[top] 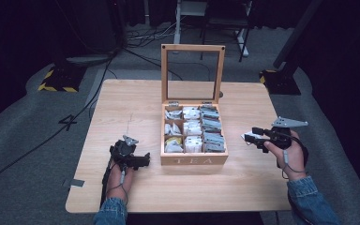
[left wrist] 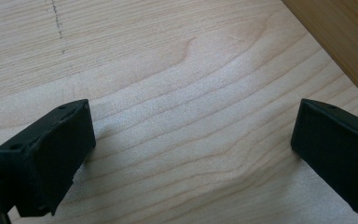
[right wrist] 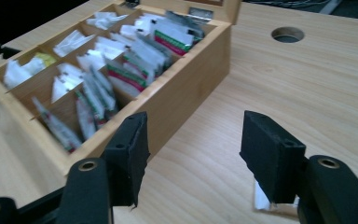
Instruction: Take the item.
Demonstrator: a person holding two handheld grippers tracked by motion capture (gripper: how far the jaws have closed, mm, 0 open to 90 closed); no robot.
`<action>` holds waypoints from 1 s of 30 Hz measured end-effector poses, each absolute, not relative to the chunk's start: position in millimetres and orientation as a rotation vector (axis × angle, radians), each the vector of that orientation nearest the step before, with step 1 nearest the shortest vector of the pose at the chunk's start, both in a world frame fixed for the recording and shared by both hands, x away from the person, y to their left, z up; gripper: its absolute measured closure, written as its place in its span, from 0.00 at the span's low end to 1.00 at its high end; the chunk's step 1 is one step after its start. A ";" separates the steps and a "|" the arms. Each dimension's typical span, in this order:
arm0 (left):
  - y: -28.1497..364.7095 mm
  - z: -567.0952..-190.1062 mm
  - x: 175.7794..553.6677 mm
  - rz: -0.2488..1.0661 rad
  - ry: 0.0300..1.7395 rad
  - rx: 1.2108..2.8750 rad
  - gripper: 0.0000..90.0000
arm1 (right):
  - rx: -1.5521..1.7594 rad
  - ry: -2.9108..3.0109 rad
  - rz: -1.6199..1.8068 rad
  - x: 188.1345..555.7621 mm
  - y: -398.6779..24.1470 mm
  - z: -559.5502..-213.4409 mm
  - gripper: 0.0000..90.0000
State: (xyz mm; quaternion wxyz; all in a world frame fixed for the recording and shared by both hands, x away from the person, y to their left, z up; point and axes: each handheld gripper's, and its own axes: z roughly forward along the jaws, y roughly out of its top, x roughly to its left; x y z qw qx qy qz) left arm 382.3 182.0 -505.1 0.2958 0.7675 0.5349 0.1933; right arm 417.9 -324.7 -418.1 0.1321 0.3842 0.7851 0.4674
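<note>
The right gripper is hovering just beside the right wall of the tea box, with its jaws standing apart and nothing between them. In the right gripper view a small white packet is showing under one of its fingers; I cannot tell whether it is touching the jaw. The left gripper is resting low on the table near the box's left front corner, jaws wide apart and empty. The box is sitting open in the middle of the table, lid upright, its compartments holding tea bags.
</note>
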 end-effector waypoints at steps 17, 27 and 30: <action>181.5 -505.3 382.3 0.512 1.426 2.036 0.00 | 0.960 2.399 1.371 376.7 -309.4 -415.0 0.47; 180.8 -505.5 381.9 0.516 1.431 2.031 0.00 | 0.866 2.515 1.357 355.7 -288.2 -419.4 0.48; 180.8 -505.5 381.9 0.516 1.431 2.031 0.00 | 0.865 2.528 1.343 355.1 -287.1 -424.4 0.48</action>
